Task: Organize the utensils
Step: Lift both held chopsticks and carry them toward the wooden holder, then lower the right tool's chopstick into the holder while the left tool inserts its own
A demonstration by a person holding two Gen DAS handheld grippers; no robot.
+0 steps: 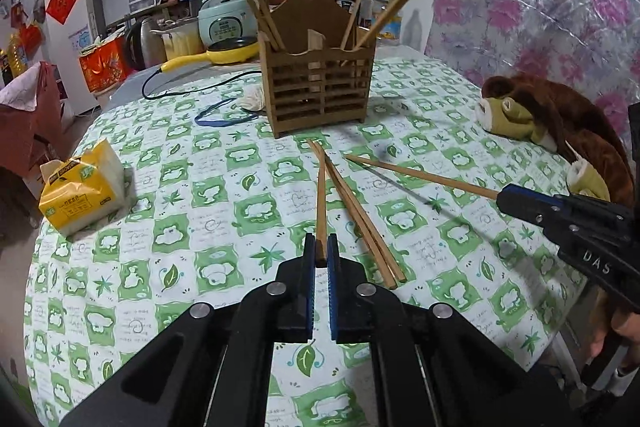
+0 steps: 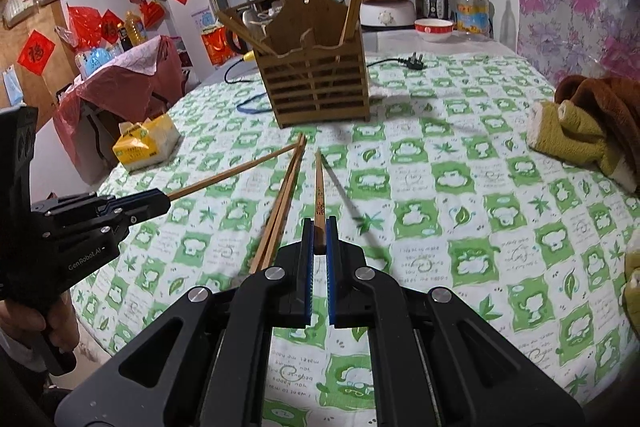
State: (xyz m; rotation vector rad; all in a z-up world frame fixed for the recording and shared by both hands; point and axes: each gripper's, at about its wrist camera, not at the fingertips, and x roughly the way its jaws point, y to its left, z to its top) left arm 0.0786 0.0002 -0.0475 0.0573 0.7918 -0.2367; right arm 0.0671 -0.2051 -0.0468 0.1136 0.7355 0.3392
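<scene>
1. We saw the left tool [image 1: 321, 253] at the bottom middle of the left wrist view with its blue pads pressed shut on the thick end of one chopstick [image 1: 321, 203]. The stick ran straight up the frame from the pads toward the holder.

2. We saw the right tool [image 2: 319, 238] in the same state, clamped on the butt of a second chopstick [image 2: 319, 187], which pointed up the middle of the right wrist view.

3. We judged the sticks light, stiff and smooth. A grip at the very end, as here, would let the long free length swing or twist in the pads. A hold slightly further in would likely steady it, but the end grip leaves the tip free to drop into a slot.

4. We counted two more loose chopsticks [image 1: 360, 215] lying side by side on the desk [image 1: 460, 259], just right of the left tool's stick. That made four outside the holder: two held, two lying.

5. We found the slatted wooden holder [image 1: 320, 87] standing upright in the upper middle of the frame. Several sticks leaned in its left and right compartments, but we could not count them surely.

6. We counted one yellow tissue pack [image 1: 82, 191] at middle left and one brown plush toy [image 1: 552, 115] at the right edge.
</scene>
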